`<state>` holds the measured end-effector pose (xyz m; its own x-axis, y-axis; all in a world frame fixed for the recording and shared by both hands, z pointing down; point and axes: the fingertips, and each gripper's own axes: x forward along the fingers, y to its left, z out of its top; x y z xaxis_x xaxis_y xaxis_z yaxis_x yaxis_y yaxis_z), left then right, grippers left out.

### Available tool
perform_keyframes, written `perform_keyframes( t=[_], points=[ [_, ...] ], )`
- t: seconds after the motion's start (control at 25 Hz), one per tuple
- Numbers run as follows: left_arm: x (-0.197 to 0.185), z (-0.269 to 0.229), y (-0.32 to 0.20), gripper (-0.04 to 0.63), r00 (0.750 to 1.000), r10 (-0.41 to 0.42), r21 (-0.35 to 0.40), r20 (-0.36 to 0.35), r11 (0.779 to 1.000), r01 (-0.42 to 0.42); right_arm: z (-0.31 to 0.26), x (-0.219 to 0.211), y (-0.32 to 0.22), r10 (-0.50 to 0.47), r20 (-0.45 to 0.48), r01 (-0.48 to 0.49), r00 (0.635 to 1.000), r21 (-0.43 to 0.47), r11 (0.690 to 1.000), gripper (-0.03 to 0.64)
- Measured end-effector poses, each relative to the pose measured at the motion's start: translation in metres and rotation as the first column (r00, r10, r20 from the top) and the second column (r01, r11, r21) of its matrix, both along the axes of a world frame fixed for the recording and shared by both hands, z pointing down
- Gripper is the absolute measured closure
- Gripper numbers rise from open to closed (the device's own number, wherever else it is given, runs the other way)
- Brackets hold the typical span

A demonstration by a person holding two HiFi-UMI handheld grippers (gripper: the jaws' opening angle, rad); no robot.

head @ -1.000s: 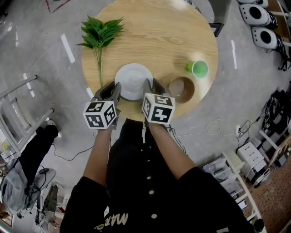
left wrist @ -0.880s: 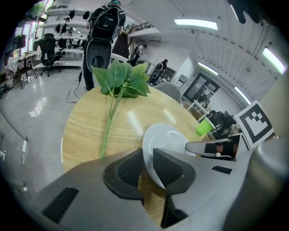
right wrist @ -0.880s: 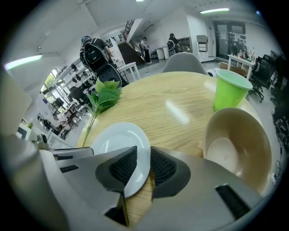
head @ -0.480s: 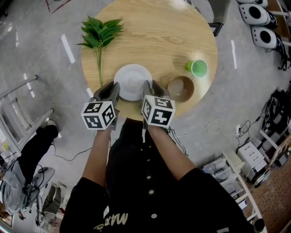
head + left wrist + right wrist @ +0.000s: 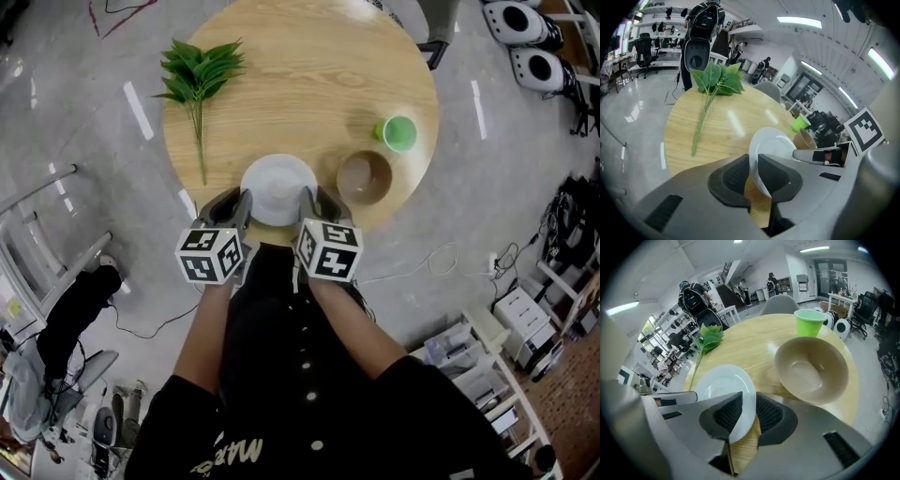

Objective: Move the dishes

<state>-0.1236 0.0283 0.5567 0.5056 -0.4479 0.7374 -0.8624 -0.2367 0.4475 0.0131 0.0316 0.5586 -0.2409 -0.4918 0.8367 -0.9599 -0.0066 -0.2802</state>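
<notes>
Head view, nearest first: the left claw [image 5: 234, 202] and the right claw [image 5: 314, 199] are set on opposite sides of the plate [image 5: 278, 186], which lies at the near edge of the worktop [image 5: 309, 66]. In the left gripper view the plate rim is pinched between the ribbed pads; the jaws have just been closing onto it. In the right gripper view the opposite rim is pinched likewise. Whether the plate is clear of the wood cannot be told.

The plate is judged to be glazed ceramic: stiff, moderately heavy, smooth and brittle. A thin, slick rim gives the pads little purchase, so a hold at both sides is suited. The plate should be kept level, and knocks against the worktop edge should be avoided.

Just beyond, to the right, the tan bowl [image 5: 364, 177] stands upright and empty, near the plate but apart from it. It is likely stiff as well, and is best taken by the wall at its rim. Farther right, the green cup [image 5: 398, 132] is probably light and easily tipped or squeezed. At the far left a leafy sprig [image 5: 199, 75] lies flat, well apart.
</notes>
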Motion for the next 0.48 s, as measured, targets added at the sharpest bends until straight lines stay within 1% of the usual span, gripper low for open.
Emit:
perform_keyframes(
  t=[0.24, 0.48],
  points=[
    [0.014, 0.003, 0.018, 0.525, 1.0, 0.025, -0.016, -0.004, 1.0, -0.025, 0.001, 0.014, 0.023, 0.021, -0.01, -0.022, 1.0, -0.01, 1.0, 0.532],
    [0.021, 0.007, 0.024, 0.526, 0.999, 0.038, -0.023, 0.007, 0.999, -0.038, 0.006, 0.022, 0.032, 0.036, 0.004, -0.036, 0.999, -0.022, 0.999, 0.535]
  ],
)
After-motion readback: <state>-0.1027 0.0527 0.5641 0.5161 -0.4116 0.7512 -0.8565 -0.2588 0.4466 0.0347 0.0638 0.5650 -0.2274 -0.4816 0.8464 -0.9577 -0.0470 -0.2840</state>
